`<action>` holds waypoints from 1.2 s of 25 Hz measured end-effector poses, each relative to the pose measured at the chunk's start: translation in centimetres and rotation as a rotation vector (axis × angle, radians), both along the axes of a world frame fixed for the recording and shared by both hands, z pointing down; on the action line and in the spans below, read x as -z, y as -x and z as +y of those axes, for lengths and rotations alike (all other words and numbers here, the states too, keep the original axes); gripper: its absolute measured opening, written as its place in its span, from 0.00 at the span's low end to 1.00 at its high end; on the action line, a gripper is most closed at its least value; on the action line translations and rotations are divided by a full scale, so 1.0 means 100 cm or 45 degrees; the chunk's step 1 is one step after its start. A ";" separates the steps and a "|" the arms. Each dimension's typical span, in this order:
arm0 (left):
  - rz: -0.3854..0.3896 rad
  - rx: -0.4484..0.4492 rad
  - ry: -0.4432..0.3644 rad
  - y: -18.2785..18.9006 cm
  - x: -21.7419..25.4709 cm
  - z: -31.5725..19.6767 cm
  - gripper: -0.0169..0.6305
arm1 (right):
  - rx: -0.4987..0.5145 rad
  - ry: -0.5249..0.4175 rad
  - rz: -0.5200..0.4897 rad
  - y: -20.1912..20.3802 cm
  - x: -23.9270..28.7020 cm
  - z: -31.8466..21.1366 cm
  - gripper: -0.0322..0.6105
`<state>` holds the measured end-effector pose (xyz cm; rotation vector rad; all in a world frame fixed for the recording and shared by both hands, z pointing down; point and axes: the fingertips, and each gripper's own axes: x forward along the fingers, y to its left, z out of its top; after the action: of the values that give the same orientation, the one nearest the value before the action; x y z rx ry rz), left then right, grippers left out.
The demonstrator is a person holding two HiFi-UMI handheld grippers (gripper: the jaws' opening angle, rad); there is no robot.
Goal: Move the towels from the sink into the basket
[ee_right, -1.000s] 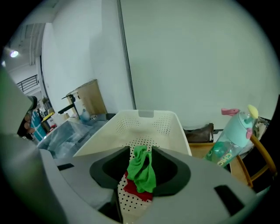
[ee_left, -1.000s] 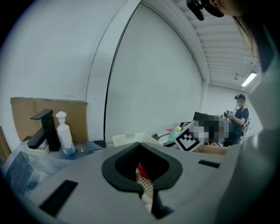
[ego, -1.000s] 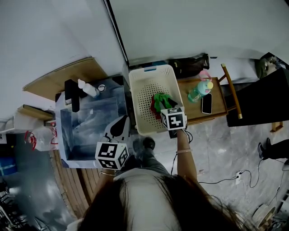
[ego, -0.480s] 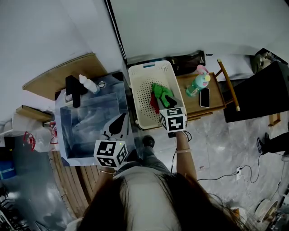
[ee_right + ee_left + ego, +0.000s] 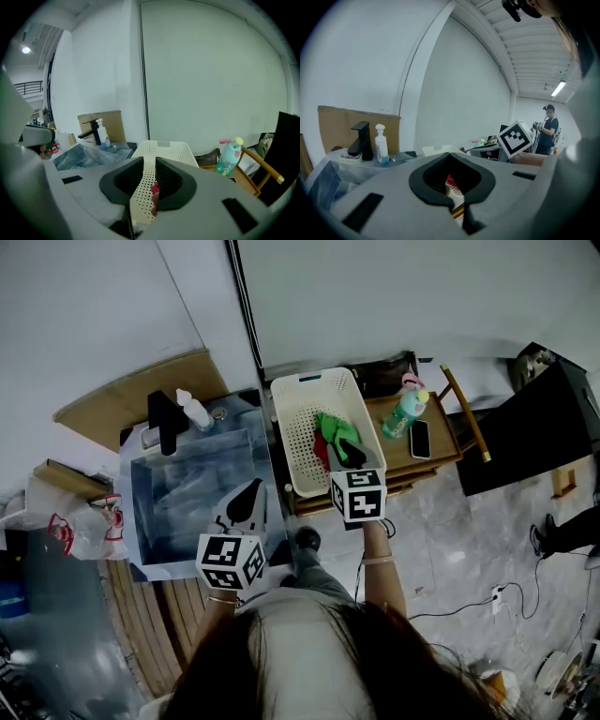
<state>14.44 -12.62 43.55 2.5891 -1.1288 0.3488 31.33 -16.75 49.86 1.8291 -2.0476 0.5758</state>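
A green towel and a red towel lie in the white perforated basket, which also shows in the right gripper view. My right gripper hangs over the basket's near edge, clear of the towels. Its jaws have just been closing to a narrow gap with nothing between them. My left gripper is at the near right corner of the sink, shut and empty. The sink's inside looks blue-grey, and I cannot make out a towel in it.
A black faucet and a soap bottle stand at the sink's far edge. Right of the basket, a wooden table carries a green bottle and a phone. A plastic bag lies left of the sink.
My right gripper has drawn back and up from the towels in the basket, and its jaws have narrowed. The green towel stays in the basket. My left gripper has shifted slightly by the sink.
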 end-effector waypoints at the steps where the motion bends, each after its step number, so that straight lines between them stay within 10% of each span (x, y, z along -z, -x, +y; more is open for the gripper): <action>1: 0.004 0.000 -0.007 0.002 0.002 0.004 0.04 | -0.003 -0.016 -0.005 0.003 0.005 0.004 0.19; 30: 0.075 -0.017 -0.235 0.072 0.061 0.098 0.04 | 0.021 -0.342 0.029 0.101 0.112 0.127 0.09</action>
<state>7.28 -2.85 37.44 2.7467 -1.1738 0.1768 21.19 -4.05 38.66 1.9508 -2.2111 0.2834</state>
